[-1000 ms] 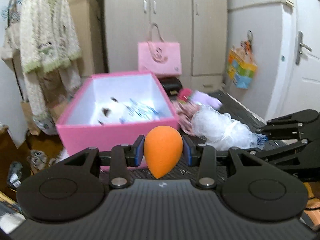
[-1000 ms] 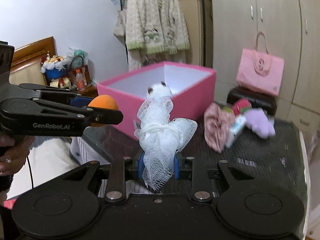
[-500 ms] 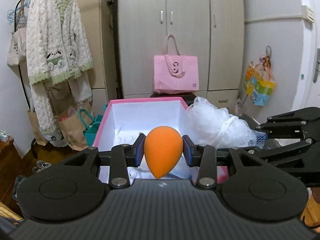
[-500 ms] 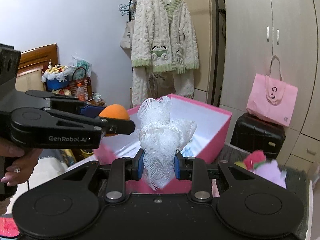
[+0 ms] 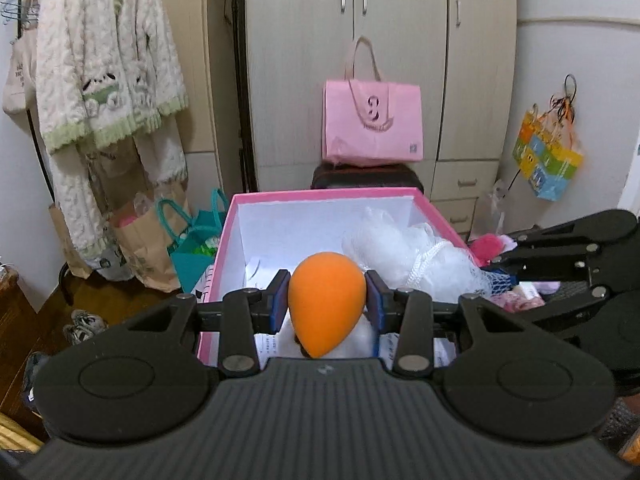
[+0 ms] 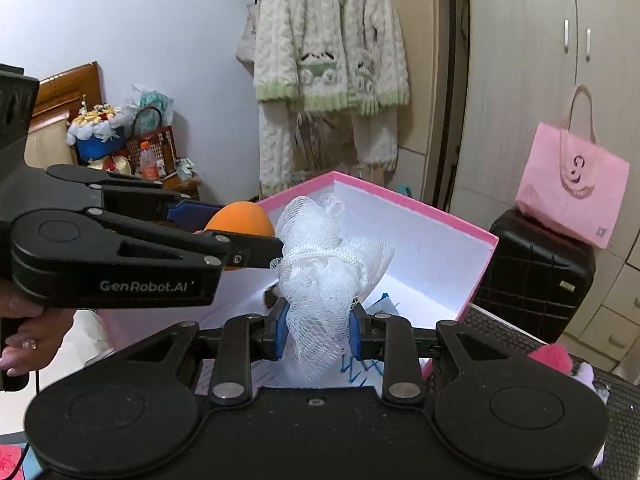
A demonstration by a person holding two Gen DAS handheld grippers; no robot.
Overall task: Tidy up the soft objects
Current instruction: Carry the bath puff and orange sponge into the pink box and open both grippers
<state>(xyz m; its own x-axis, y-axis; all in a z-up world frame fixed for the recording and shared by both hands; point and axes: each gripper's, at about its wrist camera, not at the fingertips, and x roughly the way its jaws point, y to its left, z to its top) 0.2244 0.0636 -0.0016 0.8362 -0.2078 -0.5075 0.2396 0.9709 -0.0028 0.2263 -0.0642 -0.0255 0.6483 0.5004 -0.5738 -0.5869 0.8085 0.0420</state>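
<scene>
Orange foam fills the centre of my left wrist view: my left gripper [image 5: 326,306] is clamped on an egg-shaped makeup sponge [image 5: 326,300], its pointed end down, hanging over the near part of the open pink box [image 5: 324,196]. In my right wrist view the right gripper [image 6: 317,330] pinches a white mesh bath pouf [image 6: 326,264] low in the frame's centre, the netting bulging up above the blue pads [image 6: 281,330] and also poised over the box, whose white inside already holds a few papers and a pale soft thing I can't make out. So I judge this the carry-and-drop step, both soft things being over the container but neither let go. Next I should lower each a little inside the walls and ease the jaws apart, watching that the netting doesn't snag on a pad. More soft items, a pink fluffy one [image 6: 550,356] among them, wait on the dark surface at lower right. Readable writing: "GenRobot.AI" on the left tool's side, middle left of the right view; the pink shopping bag [image 5: 372,120] by the wardrobe bears a curly monogram that I can't read for sure.
</scene>
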